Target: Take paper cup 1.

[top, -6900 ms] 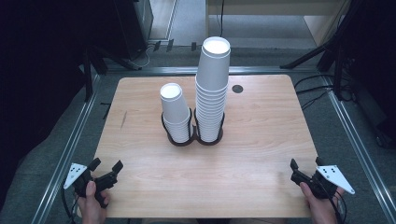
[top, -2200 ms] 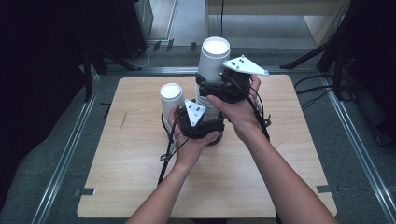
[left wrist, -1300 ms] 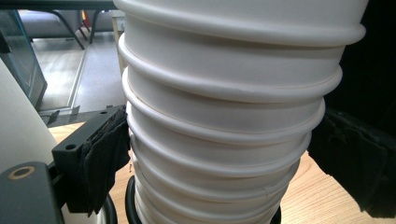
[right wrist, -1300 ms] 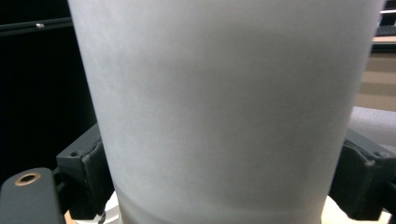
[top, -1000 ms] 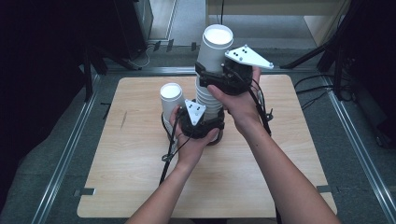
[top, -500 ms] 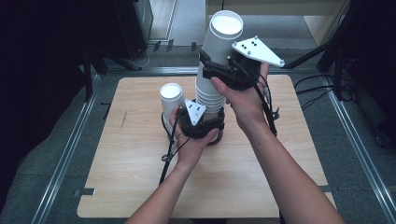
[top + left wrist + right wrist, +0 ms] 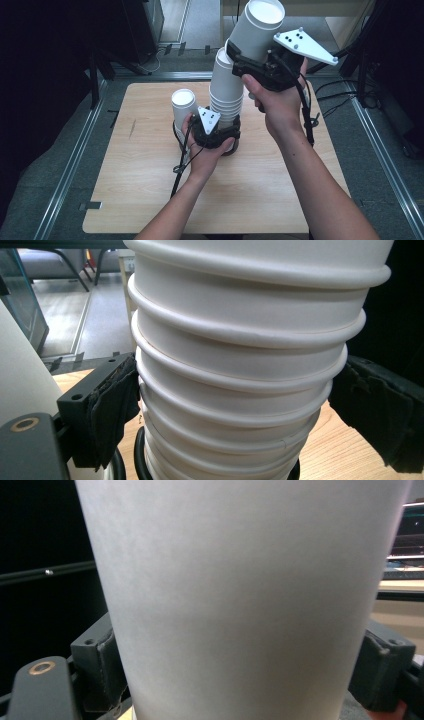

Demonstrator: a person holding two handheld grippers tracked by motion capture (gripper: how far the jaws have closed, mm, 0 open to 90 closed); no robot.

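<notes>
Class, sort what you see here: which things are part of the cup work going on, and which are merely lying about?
In use: right gripper, lifted cup, tall cup stack, left gripper, black holder.
Lying about: short cup stack, floor cables.

Short cup stack point(image 7: 184, 107) left of tall stack point(image 7: 226, 90) mid-table point(image 7: 150, 195), lifted cup point(image 7: 256, 27) above, right.

No legible text or labels anywhere.
</notes>
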